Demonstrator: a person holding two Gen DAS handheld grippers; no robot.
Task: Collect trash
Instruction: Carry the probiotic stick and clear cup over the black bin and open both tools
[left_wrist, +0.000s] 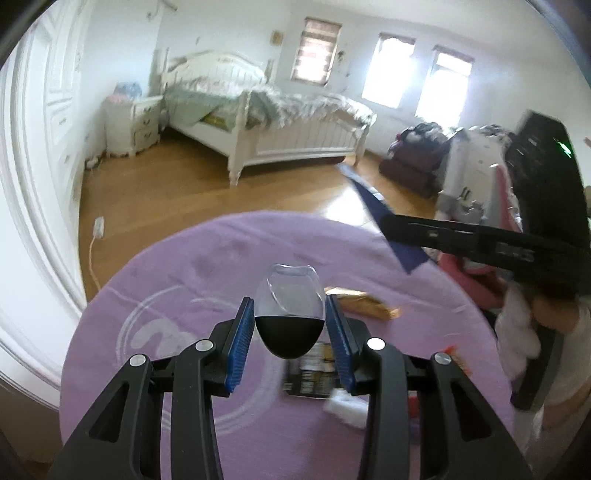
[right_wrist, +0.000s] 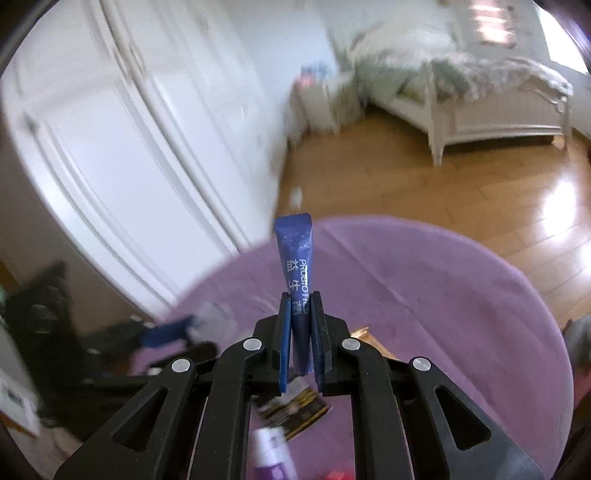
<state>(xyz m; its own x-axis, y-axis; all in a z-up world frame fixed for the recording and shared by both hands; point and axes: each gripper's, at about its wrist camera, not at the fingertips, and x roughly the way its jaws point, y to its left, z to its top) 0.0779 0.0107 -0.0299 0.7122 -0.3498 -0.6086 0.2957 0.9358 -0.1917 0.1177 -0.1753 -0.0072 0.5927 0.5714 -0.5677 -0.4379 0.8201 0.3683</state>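
White bed (left_wrist: 266, 122), nightstand (left_wrist: 133, 123), perhaps wardrobe (right_wrist: 122, 122)

Your left hand-held gripper (left_wrist: 290, 328), matt black plastic with ribbed blue pads, clamps a clear glossy plastic capsule (left_wrist: 290, 314). Your right hand-held gripper (right_wrist: 300, 332) pinches a glossy blue foil sachet (right_wrist: 297, 273). Below lie a matt purple cloth rug (left_wrist: 221, 258) and a polished wood floor (right_wrist: 480, 195).
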